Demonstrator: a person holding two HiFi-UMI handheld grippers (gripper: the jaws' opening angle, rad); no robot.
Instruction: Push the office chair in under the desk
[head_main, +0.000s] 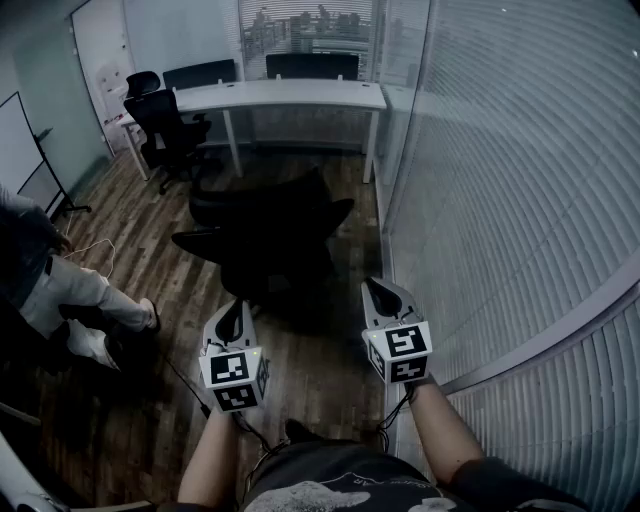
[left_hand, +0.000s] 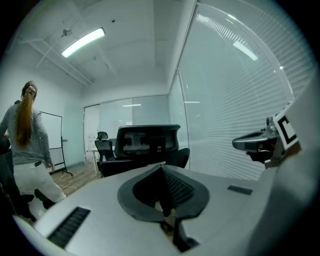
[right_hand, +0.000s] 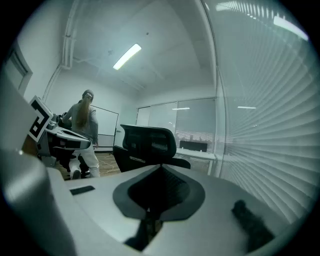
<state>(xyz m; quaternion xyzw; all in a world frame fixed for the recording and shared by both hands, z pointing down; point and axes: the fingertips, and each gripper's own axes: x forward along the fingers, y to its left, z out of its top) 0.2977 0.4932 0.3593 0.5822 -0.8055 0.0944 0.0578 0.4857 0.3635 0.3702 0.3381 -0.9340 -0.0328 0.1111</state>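
On wood-plank floor (head_main: 130, 215): black mesh-back office chair (head_main: 270, 245) apart from white desk (head_main: 280, 95); left tool (head_main: 236, 308), right tool (head_main: 377, 290) closed, empty.

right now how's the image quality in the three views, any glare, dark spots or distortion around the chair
Head view: dim, the office chair is a near-black shape with little detail. Left gripper view: the ceiling light glares and the blinds bow with the lens. Right gripper view: office chair sharp, near foreground soft.
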